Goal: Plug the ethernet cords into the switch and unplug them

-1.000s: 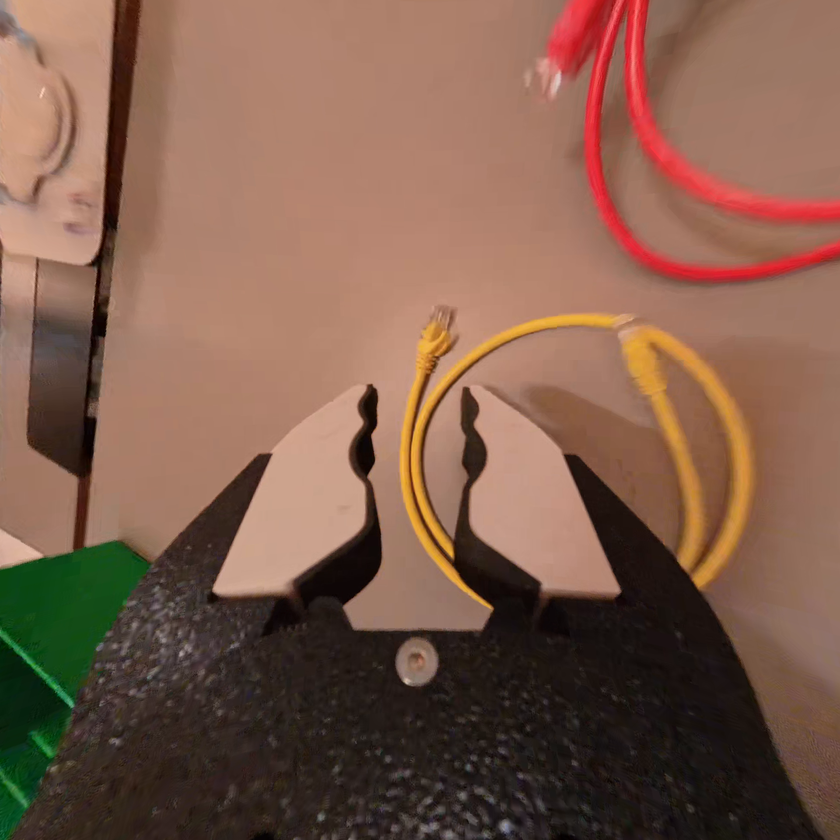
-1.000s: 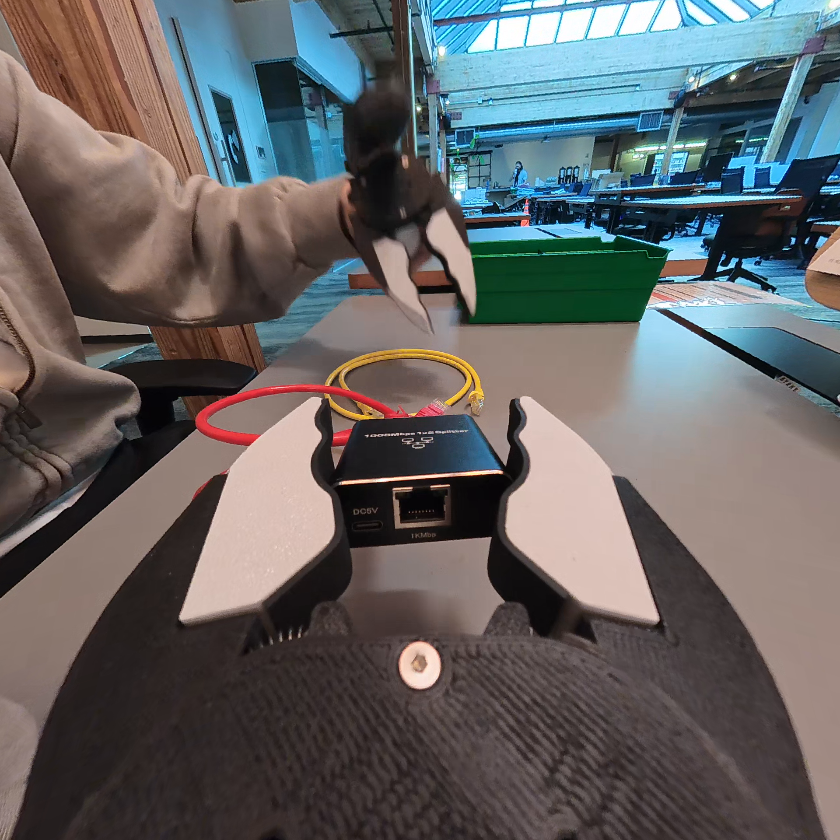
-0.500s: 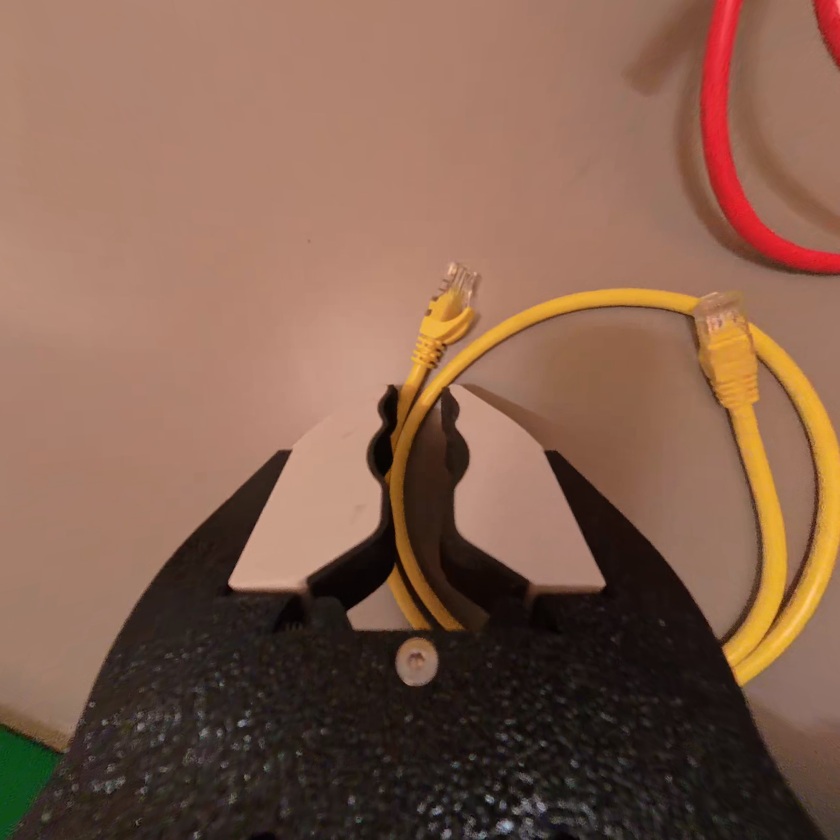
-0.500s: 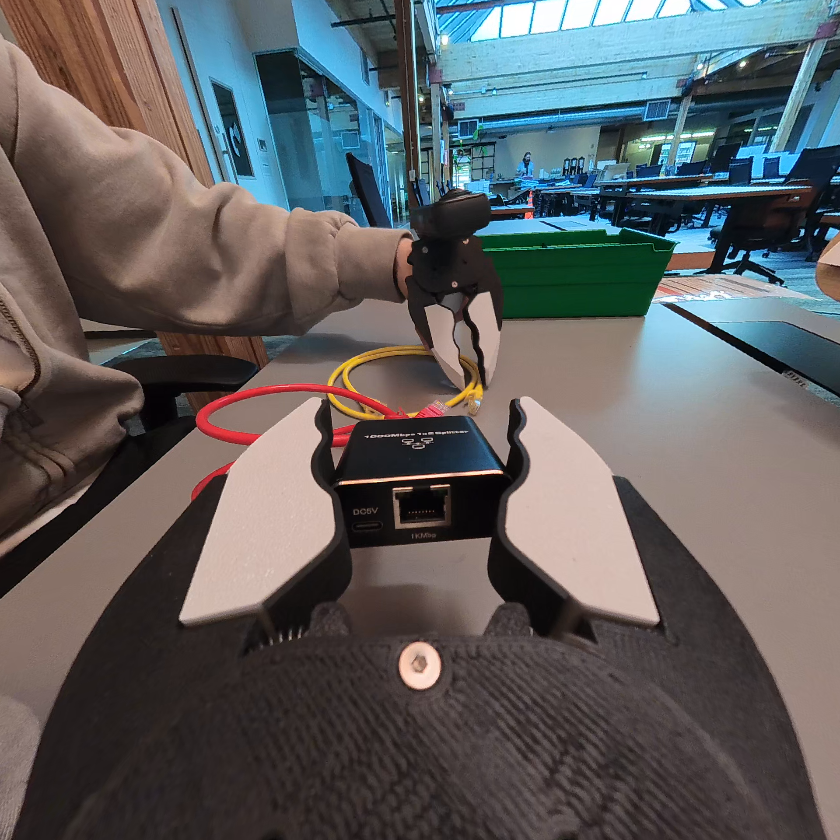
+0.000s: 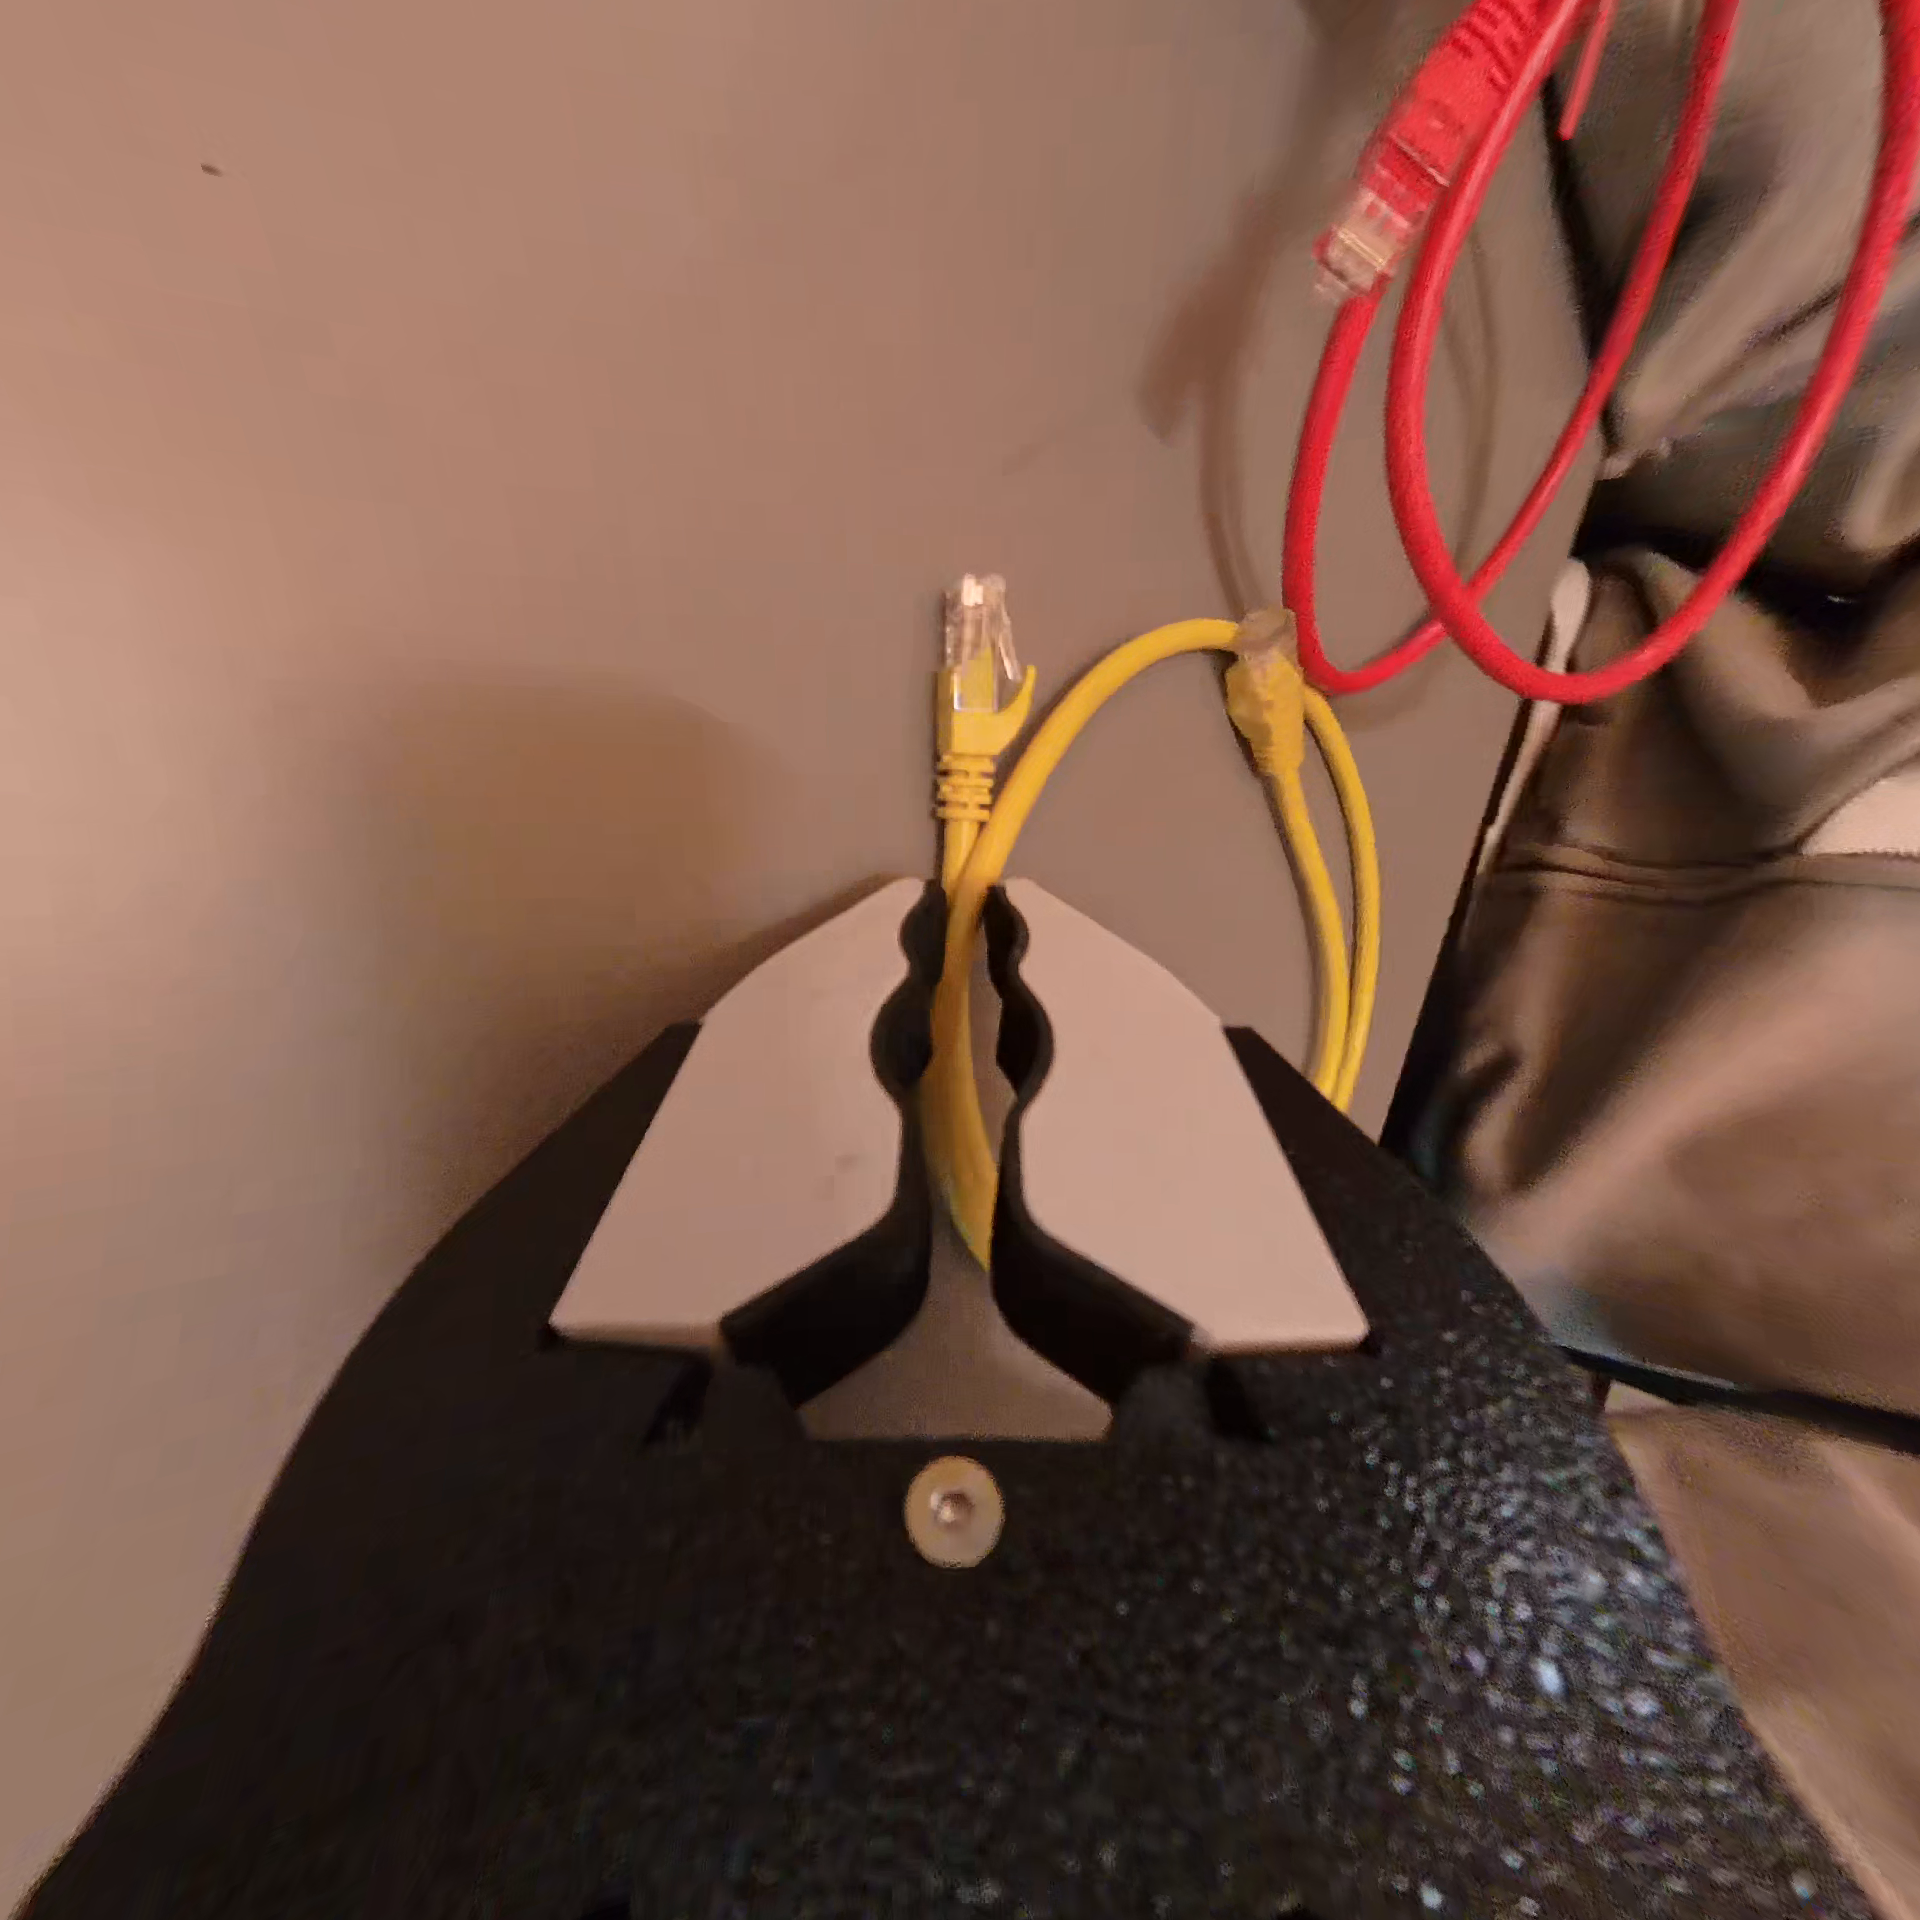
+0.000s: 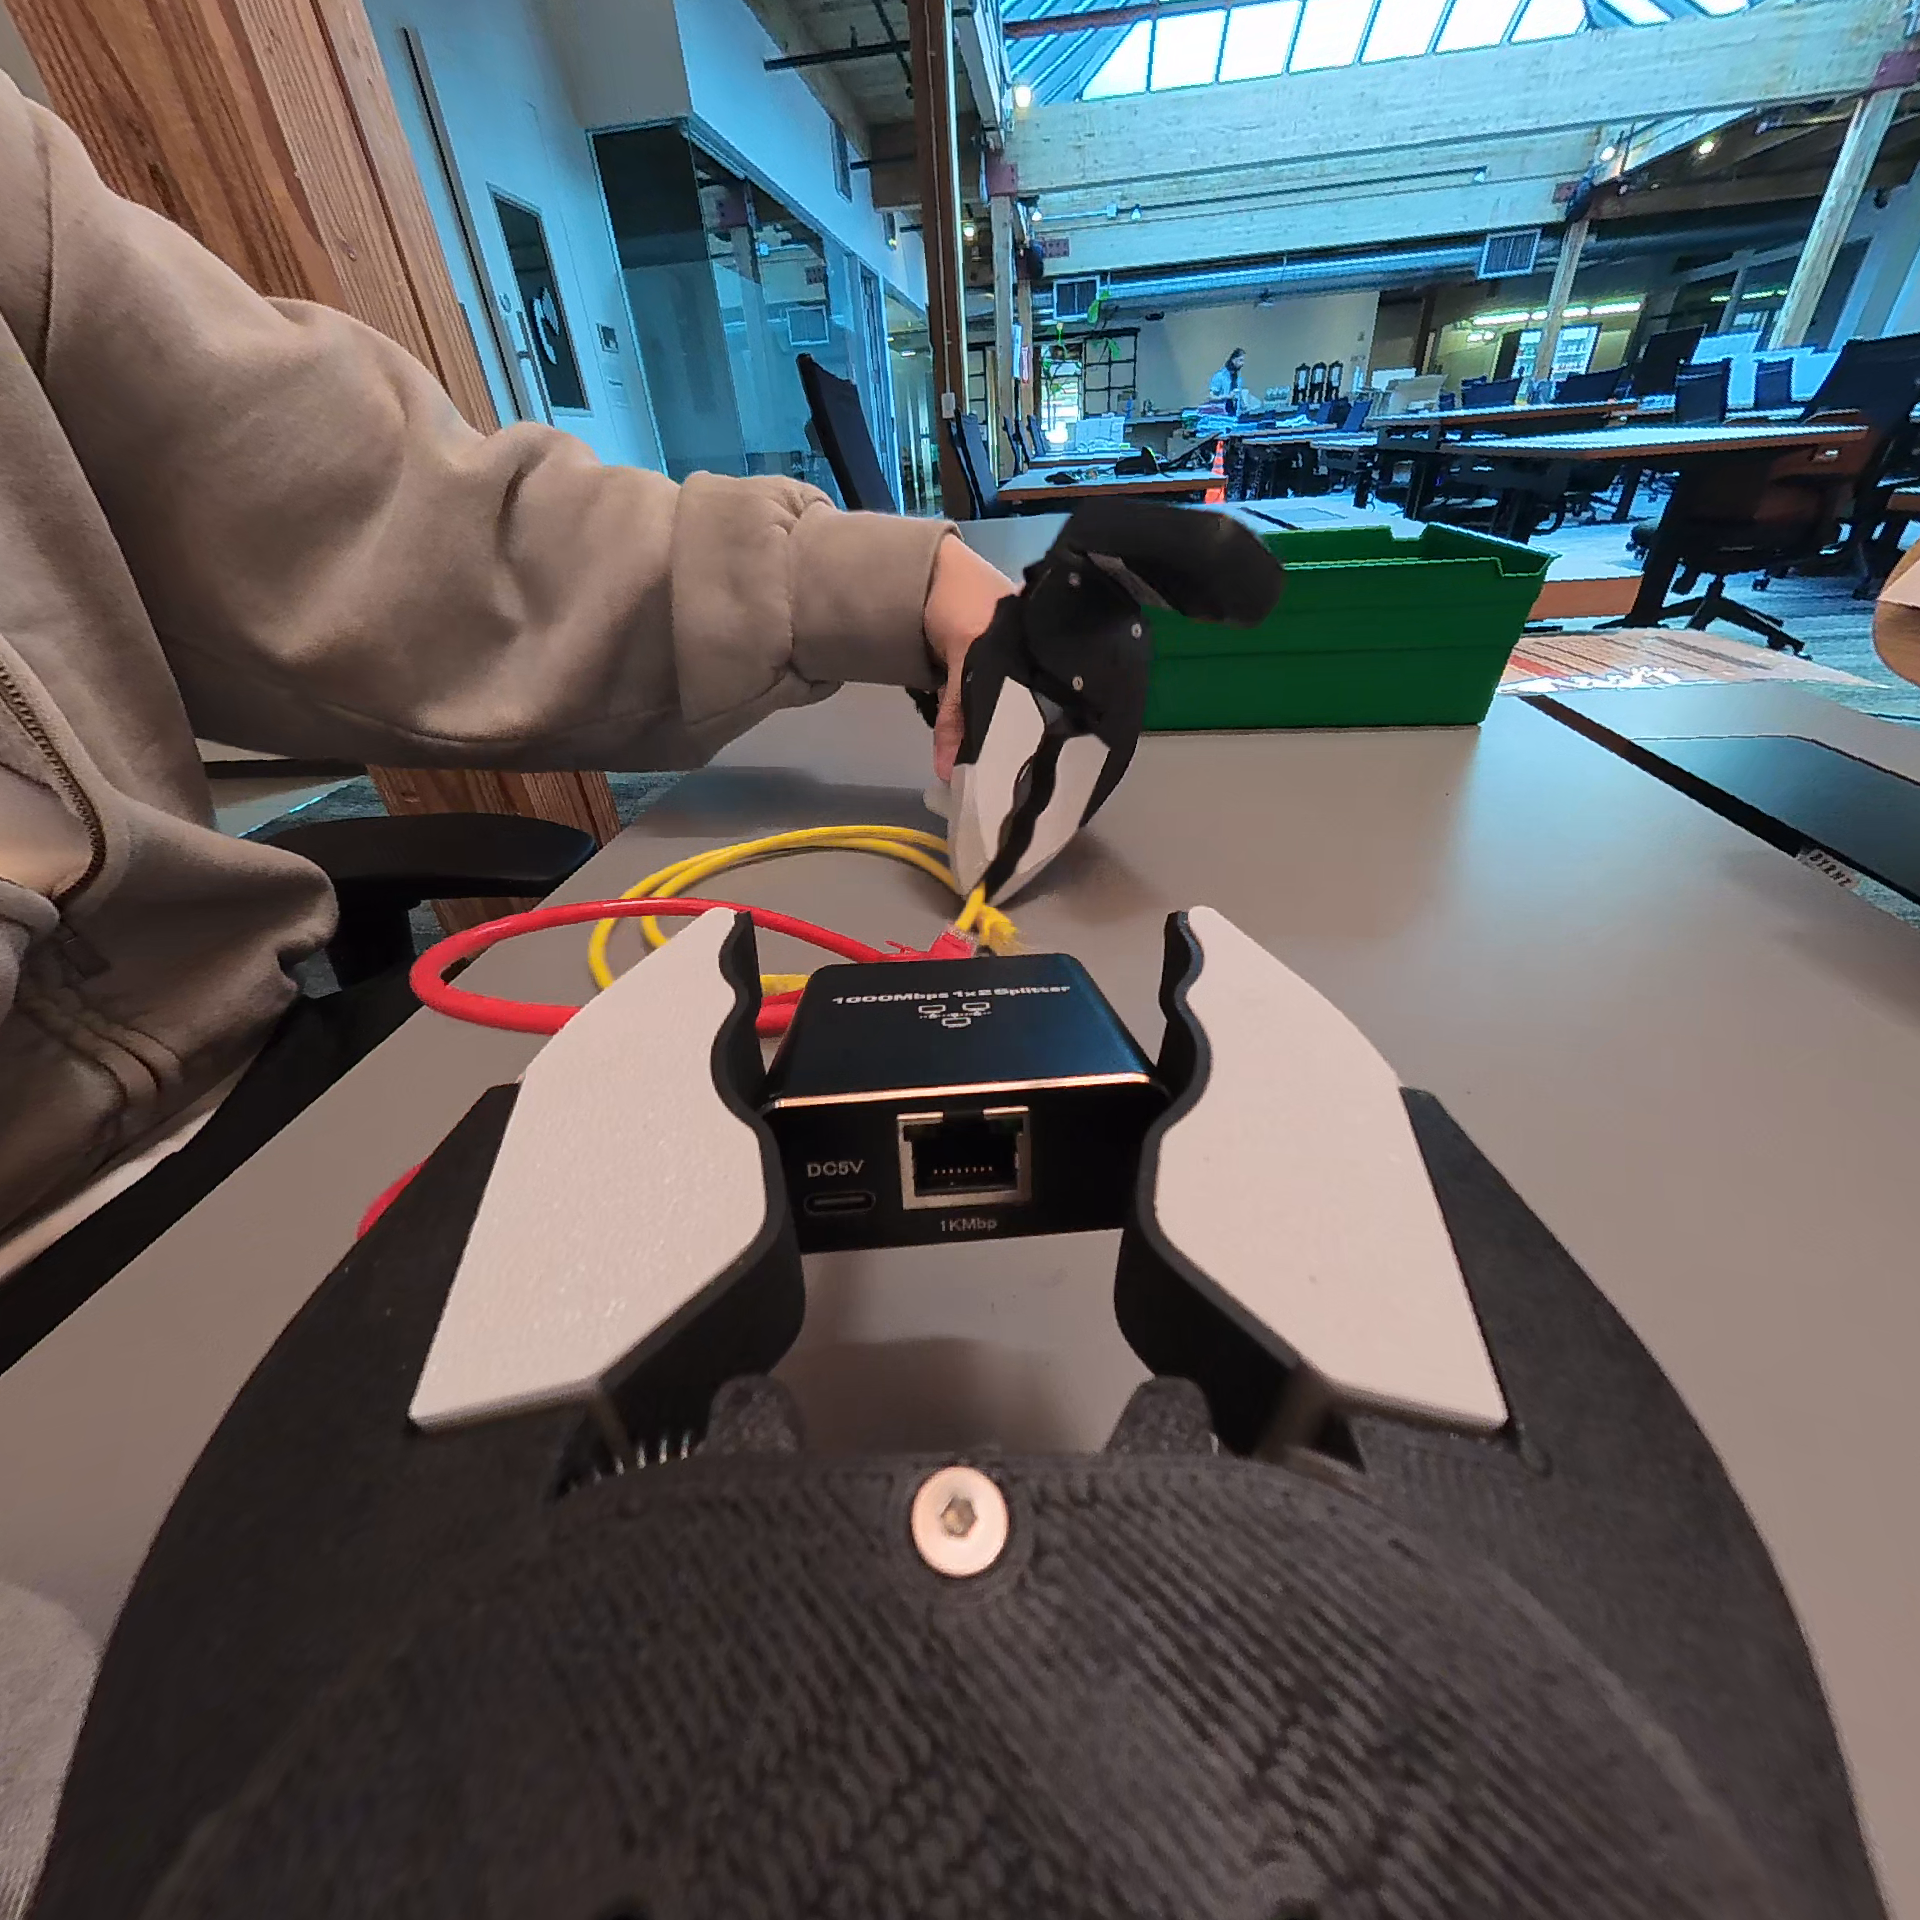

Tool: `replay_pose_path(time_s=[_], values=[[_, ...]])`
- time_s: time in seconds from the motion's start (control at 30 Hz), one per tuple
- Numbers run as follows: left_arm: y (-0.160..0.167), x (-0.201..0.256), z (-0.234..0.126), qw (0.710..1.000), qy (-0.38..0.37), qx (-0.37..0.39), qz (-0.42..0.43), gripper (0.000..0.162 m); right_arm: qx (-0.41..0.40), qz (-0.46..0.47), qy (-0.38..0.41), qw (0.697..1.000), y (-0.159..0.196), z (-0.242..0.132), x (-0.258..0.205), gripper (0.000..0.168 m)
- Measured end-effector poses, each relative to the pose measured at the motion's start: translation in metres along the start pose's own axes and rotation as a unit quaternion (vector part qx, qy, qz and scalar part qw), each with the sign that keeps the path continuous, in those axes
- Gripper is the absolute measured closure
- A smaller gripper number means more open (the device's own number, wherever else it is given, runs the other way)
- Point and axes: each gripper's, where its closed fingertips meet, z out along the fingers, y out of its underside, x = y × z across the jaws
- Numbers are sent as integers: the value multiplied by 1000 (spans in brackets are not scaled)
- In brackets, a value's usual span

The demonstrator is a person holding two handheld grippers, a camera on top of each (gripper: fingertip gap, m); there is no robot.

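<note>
My left gripper (image 5: pixel 964 896) is shut on the yellow ethernet cord (image 5: pixel 961 1091) just behind one plug (image 5: pixel 977 665), which sticks out past the fingertips. The cord's other plug (image 5: pixel 1265 696) lies to the right. A red cord (image 5: pixel 1455 436) with its plug (image 5: pixel 1387 197) lies at the upper right. My right gripper (image 6: pixel 961 927) is shut on the black switch (image 6: pixel 961 1049) on the grey table (image 6: pixel 1507 1039), with an empty port facing the camera. In the right wrist view the left gripper (image 6: pixel 987 883) holds the yellow cord (image 6: pixel 748 862) just beyond the switch, next to the red cord (image 6: pixel 540 935).
A green bin (image 6: pixel 1351 634) stands at the far table edge. A person's grey sleeve (image 6: pixel 416 582) reaches in from the left. A dark panel (image 6: pixel 1787 790) lies at the right. A black chair armrest (image 6: pixel 436 852) is beside the table's left edge.
My left gripper came down over the yellow cord, closed on it behind the plug, and tilted toward the switch. My right gripper has stayed on the switch.
</note>
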Motion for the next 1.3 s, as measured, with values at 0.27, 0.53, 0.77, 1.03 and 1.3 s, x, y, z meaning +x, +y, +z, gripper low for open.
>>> replay_pose_path(time_s=[0.27, 0.53, 0.77, 1.03, 1.3], values=[[-35, -7, -23, 965, -182, 122, 147, 145, 0, 0, 0, 1000, 0, 0, 0, 93], [-32, 15, -17, 864, -349, 120, 343, 146, -1, 1, -1, 1000, 0, 0, 0, 93], [-33, 3, 0, 863, -359, 114, 335, 146, 0, -2, 0, 1000, 0, 0, 0, 93], [-36, 2, 11, 869, -351, 79, 339, 158, -1, 2, -2, 1000, 0, 1, 0, 93], [-32, -4, 10, 881, -335, 90, 322, 151, -4, -2, -1, 1000, 1, 1, -1, 93]])
